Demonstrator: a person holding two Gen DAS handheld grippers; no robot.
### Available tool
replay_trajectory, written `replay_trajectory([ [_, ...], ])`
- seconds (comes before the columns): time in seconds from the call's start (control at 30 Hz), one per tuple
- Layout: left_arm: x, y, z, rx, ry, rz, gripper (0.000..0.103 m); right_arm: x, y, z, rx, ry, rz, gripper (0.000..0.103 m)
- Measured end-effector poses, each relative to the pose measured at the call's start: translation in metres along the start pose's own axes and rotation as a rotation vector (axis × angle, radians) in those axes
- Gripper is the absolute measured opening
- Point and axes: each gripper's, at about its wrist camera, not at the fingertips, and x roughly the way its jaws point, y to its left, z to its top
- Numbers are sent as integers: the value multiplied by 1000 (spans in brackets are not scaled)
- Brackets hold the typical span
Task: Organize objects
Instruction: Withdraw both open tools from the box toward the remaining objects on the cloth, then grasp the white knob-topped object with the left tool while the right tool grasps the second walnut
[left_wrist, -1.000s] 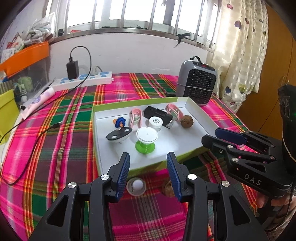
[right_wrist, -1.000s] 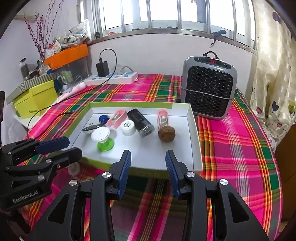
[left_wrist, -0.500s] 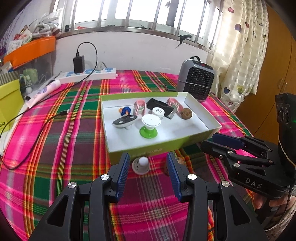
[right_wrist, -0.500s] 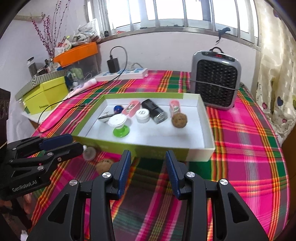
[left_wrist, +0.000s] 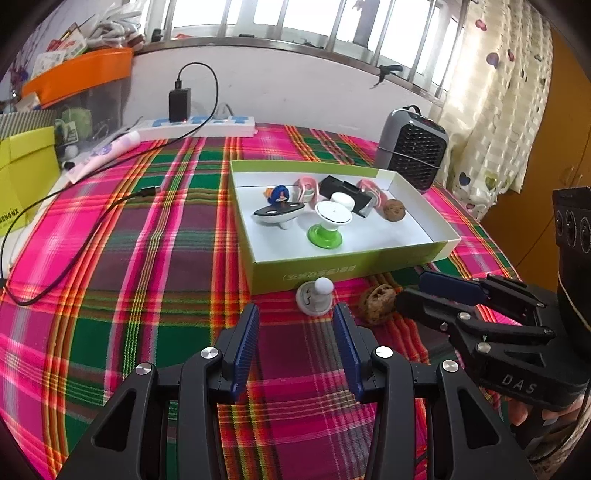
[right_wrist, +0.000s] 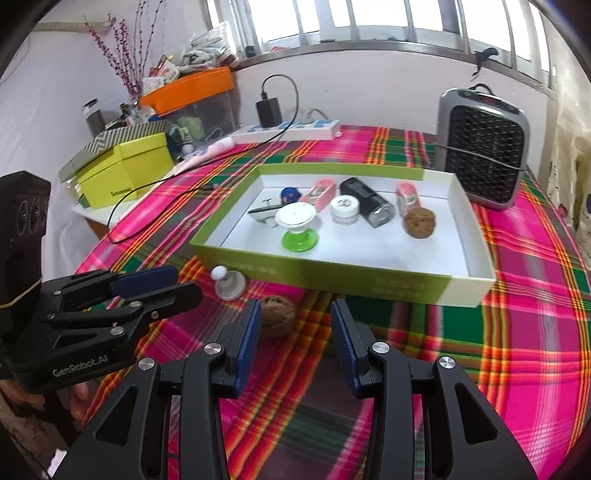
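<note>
On the plaid-covered desk (left_wrist: 155, 266), just short of the green tray (left_wrist: 343, 271), two things lie loose: a white knobbed cap (left_wrist: 314, 297) and a walnut (left_wrist: 377, 300), side by side and close to the tray's near wall.

Change noted: a second ago my view looked down into the tray from close over it, with the loose pieces nearly hidden under my fingers. Now both of my grippers have drawn back and sunk a little, and the tray sits farther off. The cap lies just ahead of my left gripper (left_wrist: 295, 334), the walnut just ahead of my right gripper (right_wrist: 295, 332), near its left finger. I read this as lining up for two pickups, one piece per hand; nothing is taken yet.

Jaws: both pairs stand part-open and empty, unchanged in gap, nothing between the pads.

Count, inside the tray:
- one walnut in tray (right_wrist: 419, 222)
- one green-footed white stand (right_wrist: 298, 228)
- one white round pot (right_wrist: 344, 209)
- one black cylinder (right_wrist: 367, 201)
- two pink clips, left clip (right_wrist: 322, 190) and right clip (right_wrist: 406, 195)
- one blue small piece (right_wrist: 290, 192)
- one black-and-white flat piece (left_wrist: 279, 214)

Outside the tray: one cap, one walnut. Two pieces left to bring in, by my judgement.
</note>
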Motion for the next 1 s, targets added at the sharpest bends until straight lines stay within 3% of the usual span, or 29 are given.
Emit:
replay_trajectory([
  [0.67, 11, 11, 0, -22, 24, -27, 40, 28, 9, 2, -23, 88, 0, 40],
  [1.0, 18, 7, 5, -6, 36, -45, 40, 26, 7, 1, -25, 90, 6, 40],
])
